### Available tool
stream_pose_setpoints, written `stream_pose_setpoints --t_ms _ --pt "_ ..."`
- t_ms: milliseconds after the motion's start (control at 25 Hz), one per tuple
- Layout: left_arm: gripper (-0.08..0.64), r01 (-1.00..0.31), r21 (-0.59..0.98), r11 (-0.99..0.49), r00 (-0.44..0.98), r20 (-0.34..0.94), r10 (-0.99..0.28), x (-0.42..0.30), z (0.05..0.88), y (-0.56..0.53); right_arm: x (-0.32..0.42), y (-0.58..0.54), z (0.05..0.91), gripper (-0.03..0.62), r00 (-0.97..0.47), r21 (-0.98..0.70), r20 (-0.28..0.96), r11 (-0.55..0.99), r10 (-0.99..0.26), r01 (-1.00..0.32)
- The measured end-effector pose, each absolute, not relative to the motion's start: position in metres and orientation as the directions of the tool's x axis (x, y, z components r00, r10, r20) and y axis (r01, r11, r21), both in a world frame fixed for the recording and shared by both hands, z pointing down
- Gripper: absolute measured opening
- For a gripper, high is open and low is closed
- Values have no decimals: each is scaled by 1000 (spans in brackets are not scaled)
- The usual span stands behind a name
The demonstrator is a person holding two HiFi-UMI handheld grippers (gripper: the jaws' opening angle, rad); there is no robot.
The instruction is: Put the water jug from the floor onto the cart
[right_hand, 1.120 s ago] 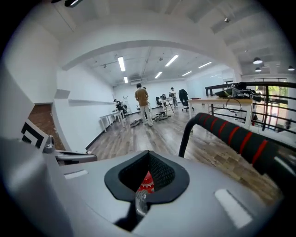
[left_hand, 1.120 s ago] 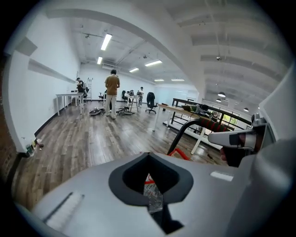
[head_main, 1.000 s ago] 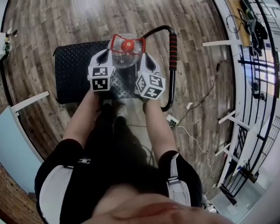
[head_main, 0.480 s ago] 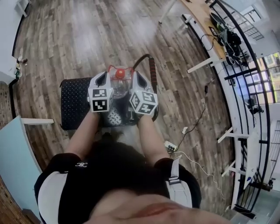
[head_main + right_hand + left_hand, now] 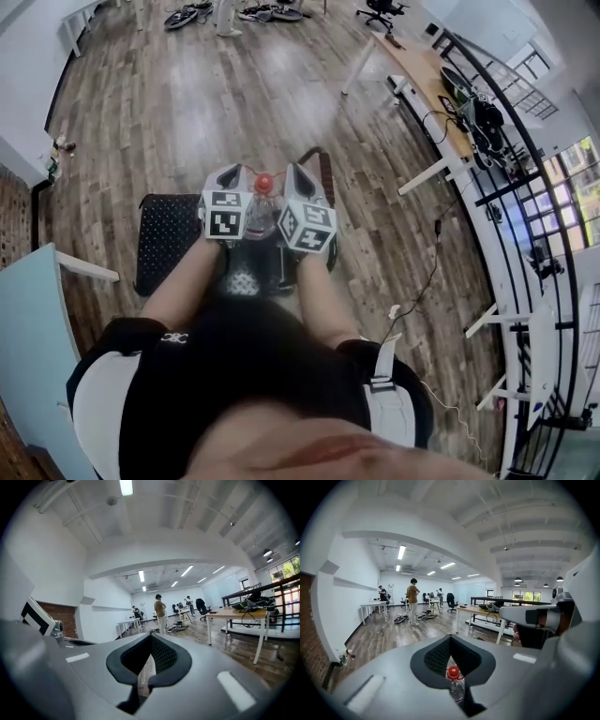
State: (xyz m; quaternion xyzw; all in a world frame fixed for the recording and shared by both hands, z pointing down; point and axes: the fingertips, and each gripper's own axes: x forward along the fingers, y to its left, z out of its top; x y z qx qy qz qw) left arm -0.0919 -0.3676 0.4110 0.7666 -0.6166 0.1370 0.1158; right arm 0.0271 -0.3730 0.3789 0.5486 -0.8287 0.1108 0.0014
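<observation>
The clear water jug (image 5: 261, 217) with a red cap (image 5: 264, 183) stands upright at the near right part of the black cart deck (image 5: 173, 239). My left gripper (image 5: 228, 174) and right gripper (image 5: 295, 174) hover on either side of its top, both shut and holding nothing. In the left gripper view the shut jaws (image 5: 451, 641) point out across the room, and the jug's red cap (image 5: 453, 672) shows below them through the gap. In the right gripper view the right gripper (image 5: 150, 641) is shut too. The cart's handle with its red grip (image 5: 327, 183) rises just right of the jug.
A white cable and a power strip (image 5: 392, 312) lie on the wooden floor to the right. A wooden desk (image 5: 427, 94) and a black railing (image 5: 539, 216) stand further right. A light blue panel (image 5: 28, 328) is at the left. People stand at far desks (image 5: 412, 599).
Both grippers have risen well above the cart, still shut. The head view has lifted with them and shows more of the room. The jug stays on the cart.
</observation>
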Motion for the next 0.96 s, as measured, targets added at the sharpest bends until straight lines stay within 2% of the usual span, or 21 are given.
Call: stream_pose_setpoints --t_ms 960 --pt "0 -979 2 -202 189 360 -914 -105 414 -359 15 -363 391 12 -417 -223 152 380 -896 -898"
